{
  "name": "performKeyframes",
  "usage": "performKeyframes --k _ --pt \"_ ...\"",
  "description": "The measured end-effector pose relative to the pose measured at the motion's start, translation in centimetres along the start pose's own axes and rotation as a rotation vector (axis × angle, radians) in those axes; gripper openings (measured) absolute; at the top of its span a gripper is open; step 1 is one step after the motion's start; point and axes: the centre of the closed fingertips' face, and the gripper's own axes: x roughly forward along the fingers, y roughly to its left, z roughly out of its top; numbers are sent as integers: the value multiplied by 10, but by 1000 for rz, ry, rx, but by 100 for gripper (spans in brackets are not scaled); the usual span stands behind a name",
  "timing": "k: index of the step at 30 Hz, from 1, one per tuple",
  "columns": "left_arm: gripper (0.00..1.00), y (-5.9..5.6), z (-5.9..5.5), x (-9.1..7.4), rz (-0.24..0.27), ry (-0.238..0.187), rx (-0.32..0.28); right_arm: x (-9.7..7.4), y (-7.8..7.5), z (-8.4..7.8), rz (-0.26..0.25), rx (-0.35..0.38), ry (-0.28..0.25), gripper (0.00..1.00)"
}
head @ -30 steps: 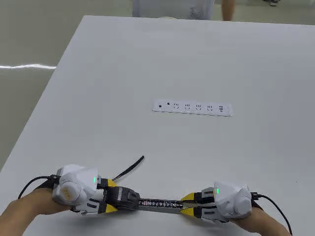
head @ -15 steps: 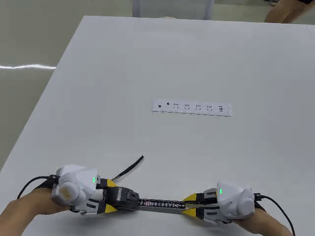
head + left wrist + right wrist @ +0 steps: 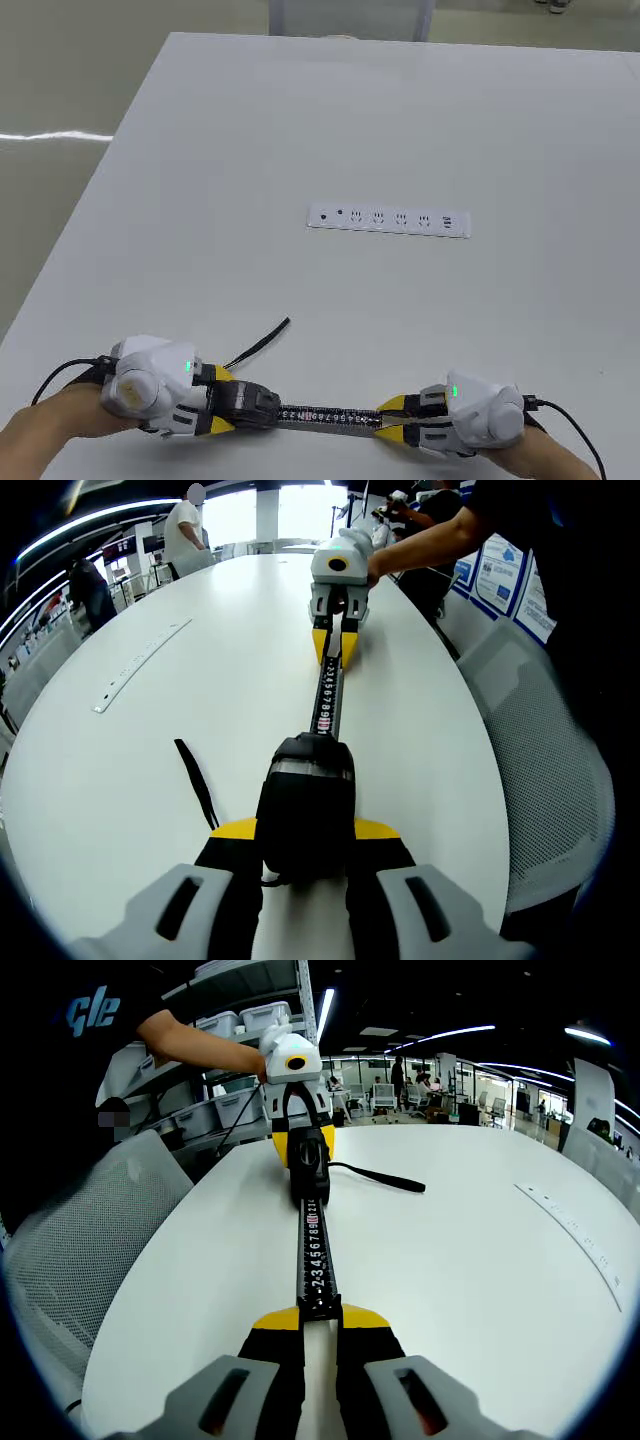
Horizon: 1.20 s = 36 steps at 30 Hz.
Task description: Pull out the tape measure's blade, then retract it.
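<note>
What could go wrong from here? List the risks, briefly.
1. The right gripper pinches only the very end of the blade; if it slips, the blade may snap back toward the case.
2. The left gripper clamps the case by its sides; a harder pull might twist it loose.
3. The loose strap lies beside the case and could get caught on retraction.

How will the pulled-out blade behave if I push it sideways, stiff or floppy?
Probably springy, not floppy: the blade runs straight from the case to the right hand-held gripper. Being thin, it may buckle if pushed endwise.
</note>
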Motion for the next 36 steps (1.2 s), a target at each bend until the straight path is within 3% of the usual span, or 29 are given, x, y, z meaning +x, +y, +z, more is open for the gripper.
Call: performKeyframes --k 36 --pt "27 1 1 2 -5 2 2 -19 -1 -13 -11 23 8 8"
